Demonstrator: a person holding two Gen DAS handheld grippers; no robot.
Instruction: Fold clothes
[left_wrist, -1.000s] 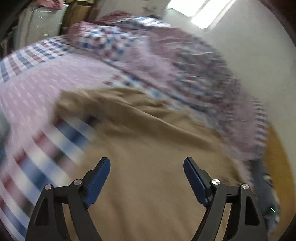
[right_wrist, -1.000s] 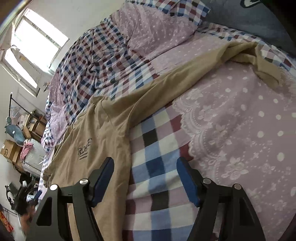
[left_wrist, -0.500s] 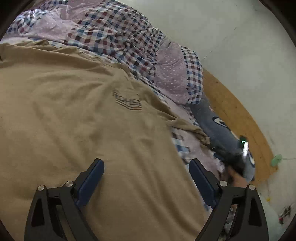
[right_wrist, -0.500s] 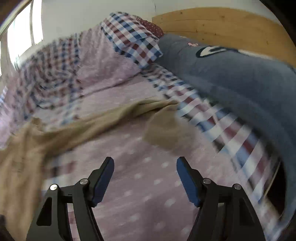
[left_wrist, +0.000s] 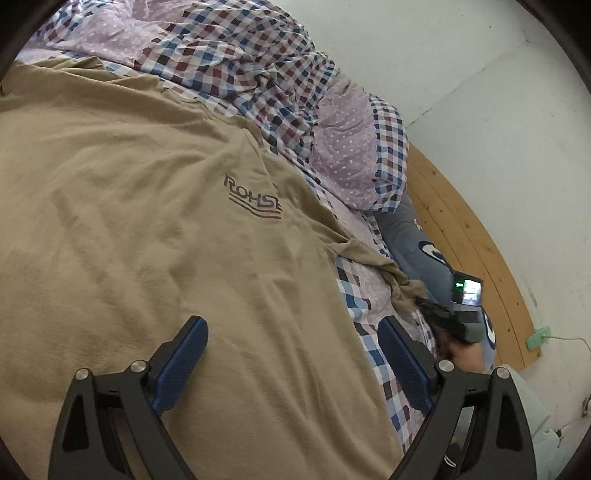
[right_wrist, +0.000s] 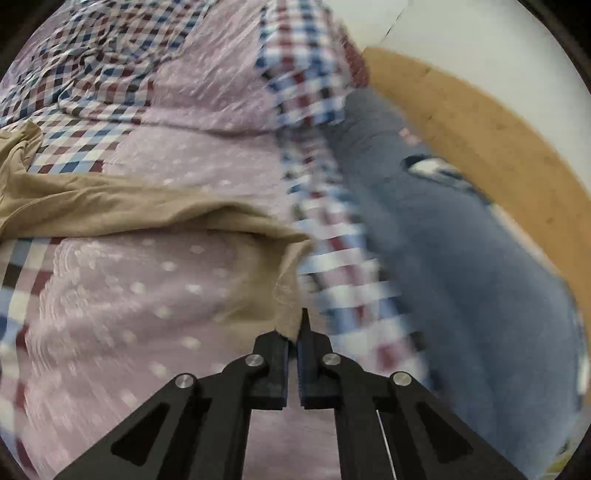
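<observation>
Left wrist view: a tan cotton T-shirt (left_wrist: 155, 229) with a dark brown "ROHST" chest logo (left_wrist: 253, 201) is seen spread flat across a bed covered by a lilac polka-dot and red-blue-white checked quilt (left_wrist: 236, 62). The left gripper (left_wrist: 291, 354) is held above the shirt's lower body with its blue-padded jaws spread wide, and nothing is gripped between them. One sleeve (left_wrist: 373, 258) of the shirt is drawn out to the right, toward a blue-grey plush pillow (left_wrist: 410, 229) that lies along a light wooden headboard (left_wrist: 465, 236). At the sleeve's end the right gripper (left_wrist: 439, 314) is seen, carried in a hand (left_wrist: 465, 350) and bearing a small lit screen (left_wrist: 468, 290). A white wall (left_wrist: 461, 74) is seen behind the bed, and a green plug (left_wrist: 537, 334) is fixed near the headboard's lower edge.

Right wrist view: the right gripper (right_wrist: 293, 334) is shown with its black jaws pressed nearly together, and the hem of the sleeve (right_wrist: 258, 258) is pinched between them. From there the tan fabric is stretched away to the left over the quilt (right_wrist: 147, 288). The plush pillow (right_wrist: 461, 240) is seen to the right, with the headboard (right_wrist: 480, 133) beyond it. Much of this view is blurred.
</observation>
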